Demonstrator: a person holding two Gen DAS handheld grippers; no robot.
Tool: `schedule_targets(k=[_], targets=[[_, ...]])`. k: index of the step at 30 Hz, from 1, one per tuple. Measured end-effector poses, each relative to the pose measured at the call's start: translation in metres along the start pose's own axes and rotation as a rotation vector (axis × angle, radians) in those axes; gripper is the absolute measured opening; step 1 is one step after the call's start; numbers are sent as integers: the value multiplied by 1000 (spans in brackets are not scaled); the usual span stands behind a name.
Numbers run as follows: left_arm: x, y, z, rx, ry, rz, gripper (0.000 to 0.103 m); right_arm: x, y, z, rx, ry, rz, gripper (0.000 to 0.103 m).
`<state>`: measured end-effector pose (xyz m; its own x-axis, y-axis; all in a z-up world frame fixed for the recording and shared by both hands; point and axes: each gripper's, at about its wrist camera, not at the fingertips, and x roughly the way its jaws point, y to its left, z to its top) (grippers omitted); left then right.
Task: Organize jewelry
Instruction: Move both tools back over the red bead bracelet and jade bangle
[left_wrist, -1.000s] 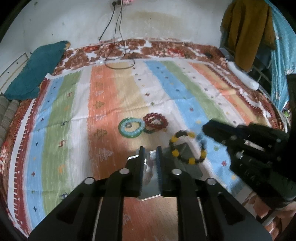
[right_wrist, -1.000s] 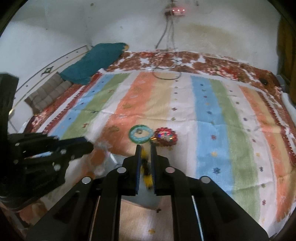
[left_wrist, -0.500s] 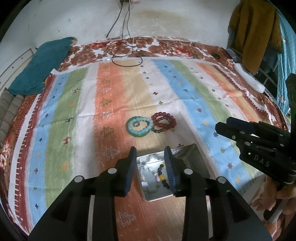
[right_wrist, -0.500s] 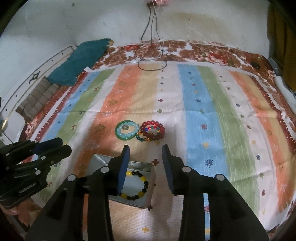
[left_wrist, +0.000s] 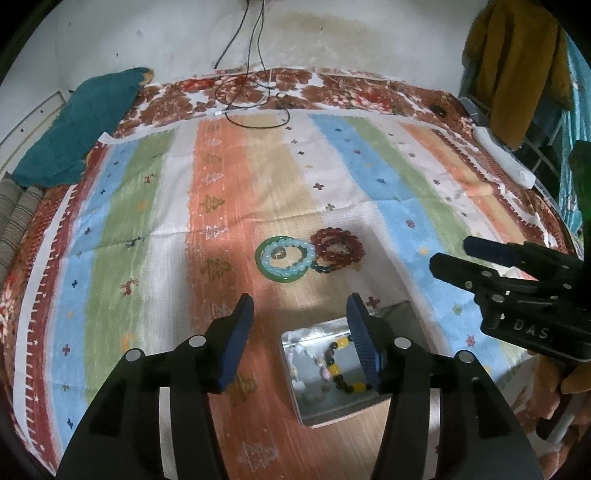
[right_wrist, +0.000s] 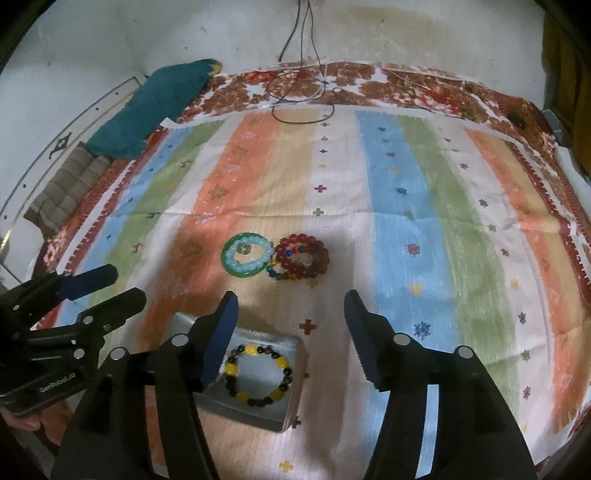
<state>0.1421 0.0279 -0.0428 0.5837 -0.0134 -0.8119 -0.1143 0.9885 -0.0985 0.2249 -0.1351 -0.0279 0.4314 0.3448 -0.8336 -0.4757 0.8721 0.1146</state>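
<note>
A shallow metal tin (right_wrist: 293, 373) sits on a striped cloth (right_wrist: 406, 206) spread over a bed, and serves here as the landmark. Inside the tin lies a black-and-yellow bead bracelet (right_wrist: 257, 373), flat on the floor of the tin and touched by neither tool. In the left wrist view the same tin (left_wrist: 397, 314) also shows some pale, small pieces beside that bracelet (left_wrist: 341, 363); what they are cannot be told.

The left tool (left_wrist: 301, 302) hangs above the tin's far-left corner, its jaws opening, with nothing between them but the cloth and part of the tin below. The right tool (right_wrist: 290, 299) hangs just beyond the tin's far edge, its jaws likewise opening and holding nothing; its left finger crosses in front of the tin's left side. Each tool shows in the other's view: the right tool (left_wrist: 452, 254) to the right of the tin, the left tool (right_wrist: 123, 286) to the tin's left.

Beyond the tin, farther up the cloth, lie the remaining pieces. A green bangle (right_wrist: 246, 254) with a pale blue bead bracelet (right_wrist: 255, 264) on it rests on the cloth, and just to its right, touching or nearly so, is a dark red bead bracelet (right_wrist: 304, 254) with a multicoloured bead strand (right_wrist: 282, 275) at its near-left edge.

Far beyond the tin, a black cable (right_wrist: 303, 99) loops at the head of the bed, and a teal pillow (right_wrist: 155, 107) lies toward the far left.
</note>
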Motion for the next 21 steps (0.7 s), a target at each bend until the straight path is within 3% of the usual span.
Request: schedule_targets(k=[5,21], targets=[[9,1,9,16,3,15,56,12,-6,7,4,22,-8,68],[30,6,20,68,31,42,61,44,-21,25,33,89,-11,74]])
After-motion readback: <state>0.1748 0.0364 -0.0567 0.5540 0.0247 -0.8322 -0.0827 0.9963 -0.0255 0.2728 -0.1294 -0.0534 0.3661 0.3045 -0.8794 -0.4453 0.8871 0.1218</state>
